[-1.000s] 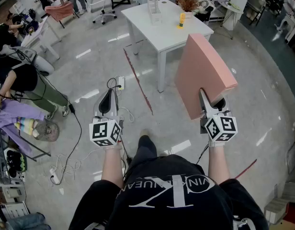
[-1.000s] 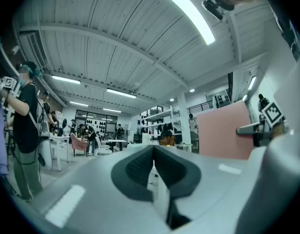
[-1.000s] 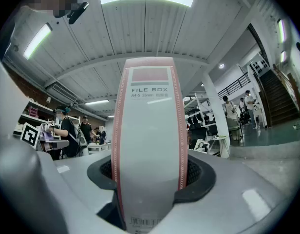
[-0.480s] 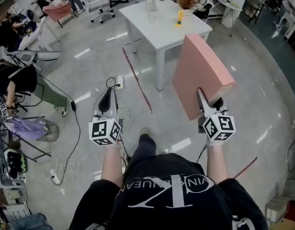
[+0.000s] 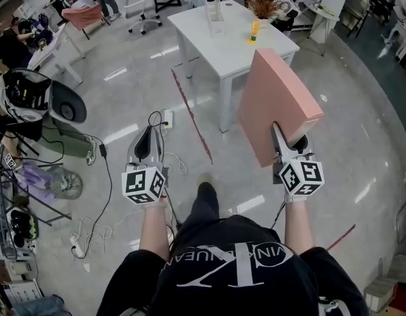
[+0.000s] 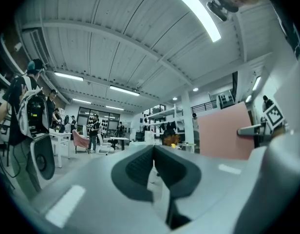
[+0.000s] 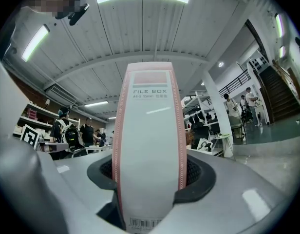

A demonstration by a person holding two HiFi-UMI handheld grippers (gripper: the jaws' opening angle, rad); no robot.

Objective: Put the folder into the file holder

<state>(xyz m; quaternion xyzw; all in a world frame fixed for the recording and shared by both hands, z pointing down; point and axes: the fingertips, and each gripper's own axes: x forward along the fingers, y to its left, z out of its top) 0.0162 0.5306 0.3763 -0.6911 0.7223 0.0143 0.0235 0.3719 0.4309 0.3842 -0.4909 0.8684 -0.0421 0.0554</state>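
**A:** Where is the folder?

**B:** The thick, salmon-pink, matte board box folder is held upright in the air, clamped at its lower end by the right tool. The tool's dark ribbed pads press on its two flat faces. Between them sits the rounded, glossy white spine, edged in pink and printed "FILE BOX".

**A:** And the other tool?

**B:** The smooth grey plastic left tool has its ribbed pads closed together with nothing between them. It hangs well apart from the right tool, above the shiny grey floor.

**A:** And the file holder?

**B:** A tall, clear plastic file holder stands at the far side of a white rectangular bench, ahead of both tools and well apart from the folder. A small yellow bottle stands near it on the same bench.
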